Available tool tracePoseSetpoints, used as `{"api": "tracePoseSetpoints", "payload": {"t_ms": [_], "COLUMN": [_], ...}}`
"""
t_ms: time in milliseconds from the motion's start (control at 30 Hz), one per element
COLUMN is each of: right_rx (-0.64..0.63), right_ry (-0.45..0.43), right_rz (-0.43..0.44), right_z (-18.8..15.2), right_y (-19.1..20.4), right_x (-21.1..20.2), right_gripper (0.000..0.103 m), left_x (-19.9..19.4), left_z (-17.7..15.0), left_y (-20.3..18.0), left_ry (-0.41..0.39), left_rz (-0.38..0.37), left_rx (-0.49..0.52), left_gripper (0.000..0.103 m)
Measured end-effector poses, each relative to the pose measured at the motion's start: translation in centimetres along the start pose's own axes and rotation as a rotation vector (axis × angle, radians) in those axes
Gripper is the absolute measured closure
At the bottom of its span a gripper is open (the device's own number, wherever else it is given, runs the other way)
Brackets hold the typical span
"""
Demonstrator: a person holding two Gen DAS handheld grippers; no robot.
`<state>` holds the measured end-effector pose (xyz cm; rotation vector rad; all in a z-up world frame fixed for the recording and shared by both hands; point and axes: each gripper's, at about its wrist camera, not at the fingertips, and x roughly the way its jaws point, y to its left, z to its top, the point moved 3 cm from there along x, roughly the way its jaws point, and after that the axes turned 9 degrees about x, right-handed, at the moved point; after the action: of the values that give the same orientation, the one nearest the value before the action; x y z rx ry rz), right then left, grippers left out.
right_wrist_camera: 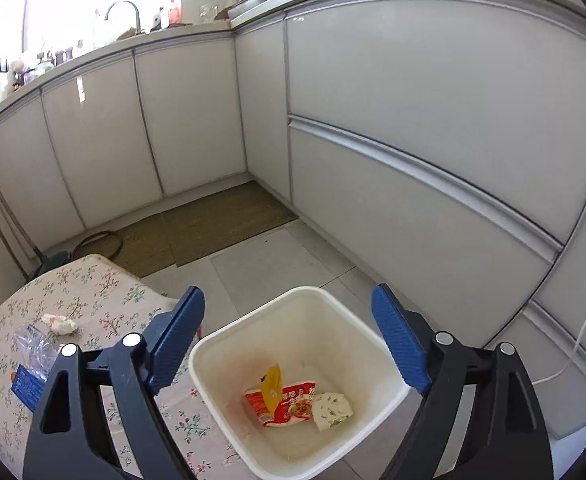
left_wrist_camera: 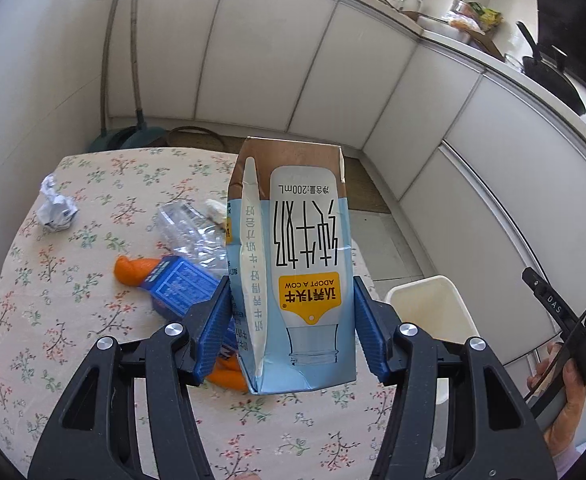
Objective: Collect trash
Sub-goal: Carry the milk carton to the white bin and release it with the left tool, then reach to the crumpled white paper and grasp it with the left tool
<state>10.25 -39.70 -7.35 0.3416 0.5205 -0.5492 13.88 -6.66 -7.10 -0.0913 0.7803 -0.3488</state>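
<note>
while clamped upside down, creased blue-and-brown milk carton (left_wrist_camera: 293, 264)

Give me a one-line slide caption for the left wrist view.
Left gripper holds an upside-down milk carton above the floral tablecloth, with the white bin waiting beside the table.
</note>
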Motion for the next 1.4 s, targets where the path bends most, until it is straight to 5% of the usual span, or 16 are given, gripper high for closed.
{"api": "tracePoseSetpoints", "payload": {"t_ms": [367, 633, 967, 1400], "right_rx": [0.101, 0.145, 0.151, 0.003], "right_ry": [-0.062, -0.06, -0.029, -0.036], "right_rz": [-0.106, -0.16, -0.169, -0.119], "right_z": [2.5, 3.0, 2.6, 1.0], "right_y": [-7.9, -12.2, -13.4, -7.5], "right_x": [-1.8, -1.9, -1.3, -2.0], "right_gripper": [0.009, 0.009, 0.009, 0.007], "left_x": [5.0, 9.0, 12.9, 8.5], "left_z": [2.2, 1.5, -0.3, 0.2], "left_y": [-13.6, -20.1, -21.7, -18.9], "left_ry": [0.014, 0.058, 0.155, 0.048], "left_rz": [-0.178, -0.21, -0.226, -0.097], "left_rx": [0.163, 0.252, 0.237, 0.253], "left_gripper": [0.048, 0.048, 0.037, 0.011]}}
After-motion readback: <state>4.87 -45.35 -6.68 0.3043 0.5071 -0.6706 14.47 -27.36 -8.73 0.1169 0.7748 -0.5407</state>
